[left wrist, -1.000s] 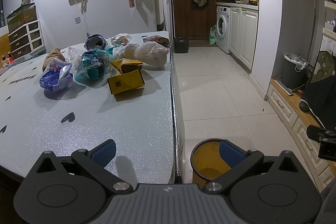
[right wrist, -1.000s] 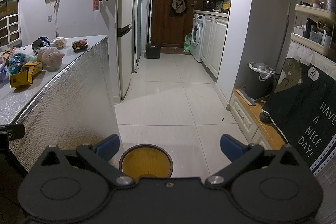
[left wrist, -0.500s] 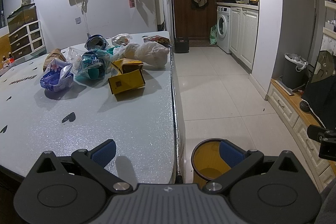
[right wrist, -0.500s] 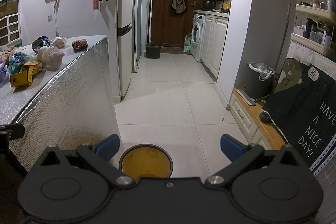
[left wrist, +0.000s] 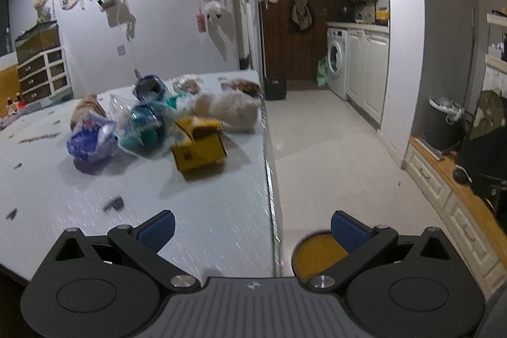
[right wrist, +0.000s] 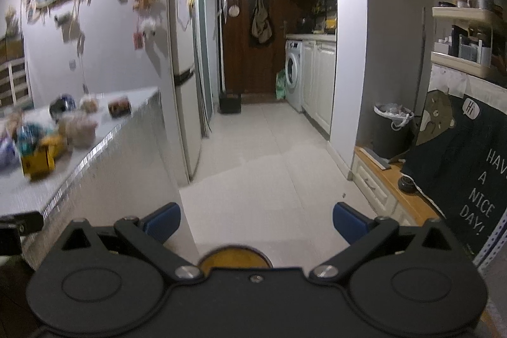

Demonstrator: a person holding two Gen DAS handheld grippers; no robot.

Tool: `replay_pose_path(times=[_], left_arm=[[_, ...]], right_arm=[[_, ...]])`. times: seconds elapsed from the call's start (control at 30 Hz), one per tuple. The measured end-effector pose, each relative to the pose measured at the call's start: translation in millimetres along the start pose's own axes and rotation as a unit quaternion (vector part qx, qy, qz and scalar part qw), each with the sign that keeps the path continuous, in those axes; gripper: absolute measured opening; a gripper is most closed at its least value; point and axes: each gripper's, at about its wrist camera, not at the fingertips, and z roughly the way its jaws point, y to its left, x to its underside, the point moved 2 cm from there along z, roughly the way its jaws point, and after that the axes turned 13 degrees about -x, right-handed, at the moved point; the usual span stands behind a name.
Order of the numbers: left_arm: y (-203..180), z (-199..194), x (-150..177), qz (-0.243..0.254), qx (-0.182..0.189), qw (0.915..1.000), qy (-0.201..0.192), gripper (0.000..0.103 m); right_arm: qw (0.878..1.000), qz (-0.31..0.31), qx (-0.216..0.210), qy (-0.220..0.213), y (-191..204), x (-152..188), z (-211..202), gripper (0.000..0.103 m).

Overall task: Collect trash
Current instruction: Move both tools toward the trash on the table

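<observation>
1. The left gripper has its jaws spread wide with nothing between them. Its left blue pad sits over the counter; its right one hangs past the counter's right edge, above the yellow bin.
2. The right gripper is likewise wide open and empty, held over the pale floor tiles. Only the far rim of the yellow bin shows just beyond its body.
3. That bin stands on the floor right beside the counter's right edge, near its front corner.
4. The trash lies in a loose cluster toward the far right part of the counter, blurred in both views: a yellow box nearest, close to the right edge; a teal wrapper bundle touching it on the left; a purple bag further left.
5. Behind the box a whitish bag rests at the right edge, and a dark round can lies near the far edge.
6. A lined dark bin stands against the right wall, well apart from the counter.
</observation>
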Motion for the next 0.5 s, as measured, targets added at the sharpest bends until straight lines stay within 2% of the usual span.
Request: replay_pose_path(times=[0.2, 0.37, 0.5], left_arm=[[22.5, 4.9, -21.5, -0.016, -0.011, 0.9994, -0.028, 0.103], [50.2, 12.2, -39.9, -0.037, -0.03, 0.9979, -0.043, 0.103], [75.5, 24.8, -54.5, -0.05, -0.053, 0.9963, -0.046, 0.103]], right_arm=[[0.999, -0.003, -0.034, -0.027, 4.9, -20.0, 6.0, 0.103], [0.994, -0.025, -0.1, -0.031, 22.9, -36.6, 20.6, 0.103], [0.99, -0.035, -0.135, -0.025, 43.4, -49.2, 36.2, 0.103]])
